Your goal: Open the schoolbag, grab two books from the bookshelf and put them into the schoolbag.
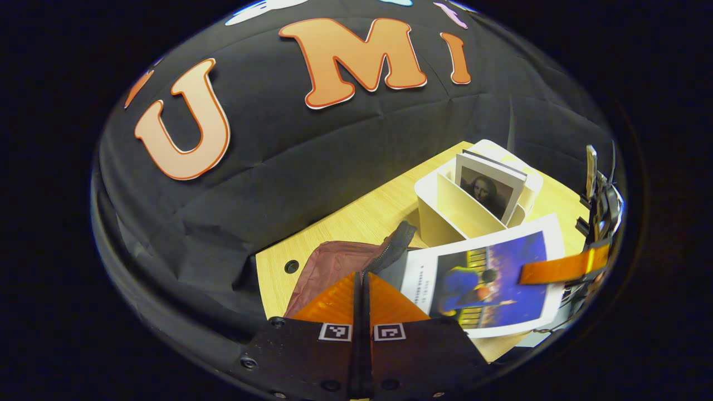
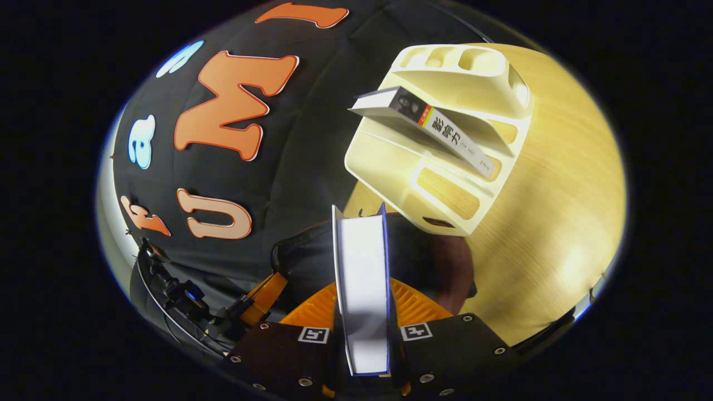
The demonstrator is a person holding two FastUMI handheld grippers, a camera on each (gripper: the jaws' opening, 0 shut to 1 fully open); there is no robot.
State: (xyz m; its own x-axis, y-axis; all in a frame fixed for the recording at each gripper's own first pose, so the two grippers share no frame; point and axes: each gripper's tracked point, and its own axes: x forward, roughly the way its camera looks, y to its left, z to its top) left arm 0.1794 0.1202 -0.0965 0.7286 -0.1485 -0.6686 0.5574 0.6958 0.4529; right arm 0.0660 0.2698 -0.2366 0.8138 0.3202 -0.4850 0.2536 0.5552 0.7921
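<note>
Clamping a book (image 2: 363, 289) between both fingers, the right gripper (image 2: 362, 312) held it edge-on in the right gripper view, page block facing the camera, long axis running forward along the fingers toward the schoolbag (image 2: 312, 256). In the left gripper view the same book (image 1: 490, 278) lay nearly flat with its blue picture cover facing up, its long axis running across the view from the right gripper (image 1: 562, 270) toward the schoolbag (image 1: 340, 262); its near end hung over the bag's mouth.

The left gripper (image 1: 361, 295) had its fingers together, pinched on the dark zipper edge (image 1: 392, 250) of the maroon schoolbag and lifting that flap. The bag rested on the wooden table (image 1: 356, 217), just beside the bookshelf (image 1: 445, 206).

The cream bookshelf stood on the table behind the bag, divided into slots by upright partitions. One slot held a second book (image 1: 487, 186), standing upright and leaning slightly, portrait cover toward the left gripper view. In the right gripper view that book (image 2: 429, 125) showed its spine, tilted diagonally within the bookshelf (image 2: 445, 189). The nearer slots stood without contents. Whether the schoolbag held anything could not be told.
</note>
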